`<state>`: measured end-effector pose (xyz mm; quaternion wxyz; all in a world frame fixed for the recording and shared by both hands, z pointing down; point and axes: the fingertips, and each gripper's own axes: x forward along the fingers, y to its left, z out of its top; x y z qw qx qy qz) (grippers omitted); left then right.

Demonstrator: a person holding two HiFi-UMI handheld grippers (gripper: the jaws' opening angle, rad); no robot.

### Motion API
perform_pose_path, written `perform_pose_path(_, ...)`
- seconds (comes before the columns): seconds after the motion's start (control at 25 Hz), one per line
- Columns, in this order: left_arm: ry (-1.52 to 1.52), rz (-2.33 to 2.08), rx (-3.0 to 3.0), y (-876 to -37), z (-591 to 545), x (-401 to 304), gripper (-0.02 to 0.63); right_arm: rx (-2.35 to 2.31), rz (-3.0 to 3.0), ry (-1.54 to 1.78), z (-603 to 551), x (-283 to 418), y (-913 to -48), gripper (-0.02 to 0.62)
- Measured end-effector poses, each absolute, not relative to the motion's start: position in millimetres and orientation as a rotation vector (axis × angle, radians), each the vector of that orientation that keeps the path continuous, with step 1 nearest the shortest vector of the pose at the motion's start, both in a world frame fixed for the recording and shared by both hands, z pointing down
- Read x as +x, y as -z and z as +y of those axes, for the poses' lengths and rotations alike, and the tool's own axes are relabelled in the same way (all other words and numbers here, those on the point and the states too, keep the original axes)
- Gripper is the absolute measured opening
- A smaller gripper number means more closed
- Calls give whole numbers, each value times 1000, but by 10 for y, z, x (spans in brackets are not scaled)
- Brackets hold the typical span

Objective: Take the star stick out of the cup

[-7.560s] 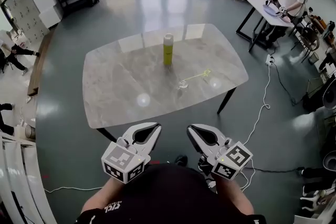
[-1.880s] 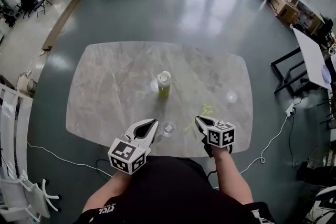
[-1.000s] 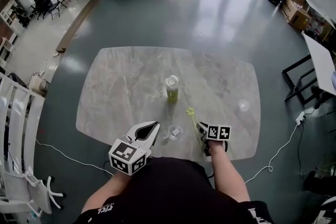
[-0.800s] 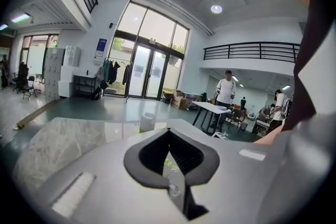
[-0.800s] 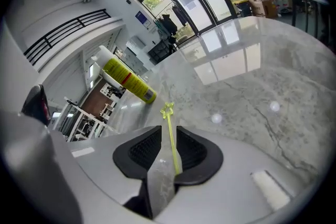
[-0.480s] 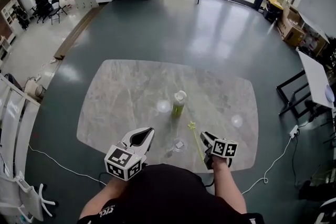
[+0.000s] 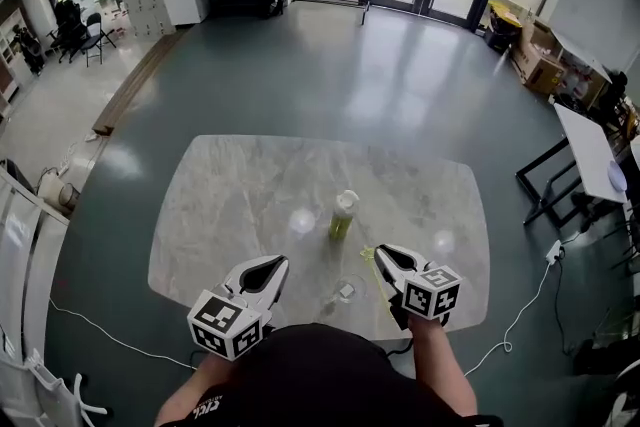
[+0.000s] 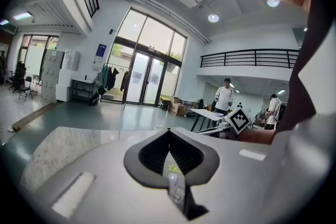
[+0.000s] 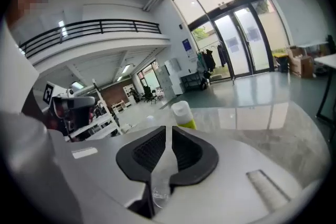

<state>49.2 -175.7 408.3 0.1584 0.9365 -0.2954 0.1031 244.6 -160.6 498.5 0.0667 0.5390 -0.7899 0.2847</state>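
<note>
Writing: both cubes are showing black-and-white square markers (image 7: pixel 222 323); the white lettering on the person's black shirt (image 7: pixel 310 375) and the blue wall sign (image 8: pixel 100 52) are too small to read.
Left tongs (image 7: pixel 277 263): hanging over the near edge of the counter (image 7: pixel 230 205), tips pressing together with nothing between them.
Right tongs (image 7: pixel 382 255): hovering just right of the cup (image 7: pixel 349 291), closing down to a thin slit; I cannot tell whether anything is being pinched there.
Star stick (image 8: pixel 172 168): its yellow-green star is showing just above the cup in the left gripper view, and just left of the right tongs' tips in the head view; the shaft is too faint to trace.
Cup: clear, standing upright near the counter's front edge, between the 2 tongs.
Bottle (image 7: pixel 343 215): yellow-green with a white cap, standing upright beyond the cup.
Surroundings: a white cable (image 7: pixel 505 330) is trailing across the floor; 2 people (image 8: pixel 224 96) are standing by a white table in the left gripper view.
</note>
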Motion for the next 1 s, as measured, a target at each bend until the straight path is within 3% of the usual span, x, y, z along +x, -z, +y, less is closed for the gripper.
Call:
perform_pose_path(0.36, -208, -781, 2681, -3727, -1750, 427, 2, 1332, -2475, -604, -1459, 1699, -4502, 39)
perform_pose_path(1.0, -125, -776, 2751, -3322, -1762, 506, 2, 1156, -2896, -334, -1259, 1102, -3217, 14)
